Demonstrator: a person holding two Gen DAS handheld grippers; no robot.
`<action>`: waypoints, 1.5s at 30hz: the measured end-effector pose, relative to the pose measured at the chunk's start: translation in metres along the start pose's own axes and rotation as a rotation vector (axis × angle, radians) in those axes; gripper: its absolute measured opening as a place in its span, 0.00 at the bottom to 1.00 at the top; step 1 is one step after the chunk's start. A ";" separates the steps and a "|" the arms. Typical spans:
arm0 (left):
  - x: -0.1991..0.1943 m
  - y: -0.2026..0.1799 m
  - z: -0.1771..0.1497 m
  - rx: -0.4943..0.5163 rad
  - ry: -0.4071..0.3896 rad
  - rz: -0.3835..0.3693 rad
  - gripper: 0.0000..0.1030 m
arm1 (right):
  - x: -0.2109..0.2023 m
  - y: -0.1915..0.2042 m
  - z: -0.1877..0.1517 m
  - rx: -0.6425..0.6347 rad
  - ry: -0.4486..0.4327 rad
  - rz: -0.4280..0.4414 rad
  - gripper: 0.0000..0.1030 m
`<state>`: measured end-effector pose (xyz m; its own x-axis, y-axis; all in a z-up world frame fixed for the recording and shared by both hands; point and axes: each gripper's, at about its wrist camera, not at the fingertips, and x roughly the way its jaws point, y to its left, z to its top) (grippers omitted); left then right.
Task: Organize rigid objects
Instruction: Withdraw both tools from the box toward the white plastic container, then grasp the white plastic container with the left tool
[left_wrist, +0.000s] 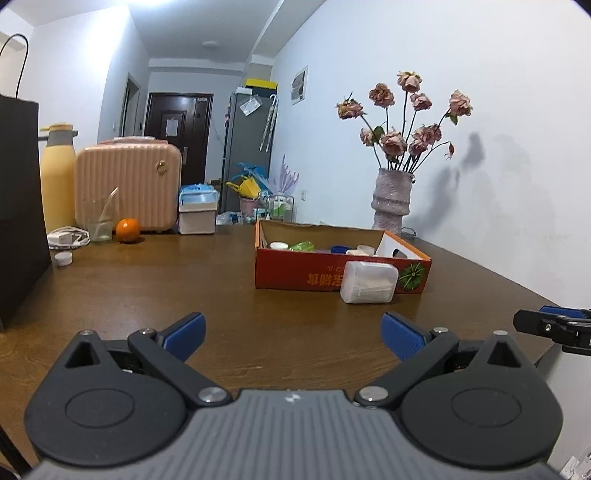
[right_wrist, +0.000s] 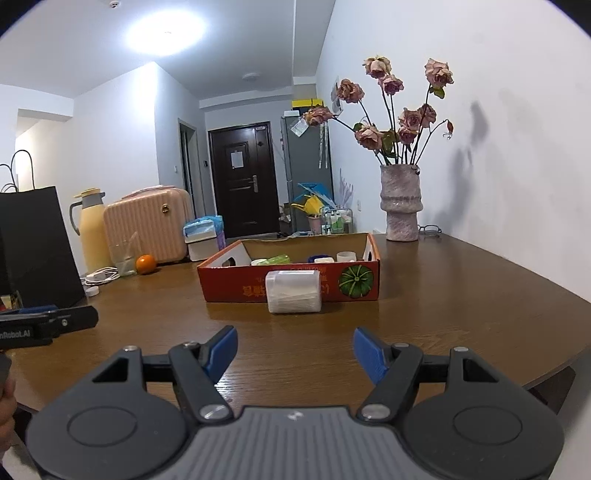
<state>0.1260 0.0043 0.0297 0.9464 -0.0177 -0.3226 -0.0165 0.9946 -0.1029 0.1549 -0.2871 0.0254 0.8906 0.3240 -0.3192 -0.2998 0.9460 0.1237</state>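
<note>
A translucent white plastic container (left_wrist: 368, 282) lies on its side on the brown table, touching the front wall of a red cardboard box (left_wrist: 295, 271). In the right wrist view the same container (right_wrist: 293, 291) sits straight ahead of my right gripper (right_wrist: 294, 350), in front of the red box (right_wrist: 364, 282). Several small jars and lids lie inside the box. My left gripper (left_wrist: 293, 334) is spread wide with nothing between its blue pads; the container is ahead and to its right. My right gripper is open and empty too. Each gripper shows at the edge of the other's view.
A pink vase of dried roses (right_wrist: 402, 206) stands at the back right by the wall. At the left are a black paper bag (left_wrist: 18, 206), a yellow flask (left_wrist: 57, 177), a pink case (left_wrist: 127, 186), a glass (left_wrist: 99, 221), an orange (left_wrist: 127, 229), a charger and a small white cap (left_wrist: 62, 258).
</note>
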 end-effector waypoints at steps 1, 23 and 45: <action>0.001 0.000 -0.001 0.001 0.005 0.002 1.00 | 0.002 -0.001 0.000 0.003 0.001 0.000 0.67; 0.138 -0.036 0.045 0.020 0.122 -0.214 0.86 | 0.120 -0.031 0.034 0.092 0.068 0.066 0.52; 0.266 -0.045 0.050 -0.193 0.292 -0.311 0.30 | 0.264 -0.081 0.047 0.384 0.251 0.280 0.19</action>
<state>0.3948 -0.0405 -0.0046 0.7857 -0.3680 -0.4972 0.1682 0.9006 -0.4008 0.4301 -0.2790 -0.0251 0.6713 0.6011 -0.4337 -0.3258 0.7648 0.5558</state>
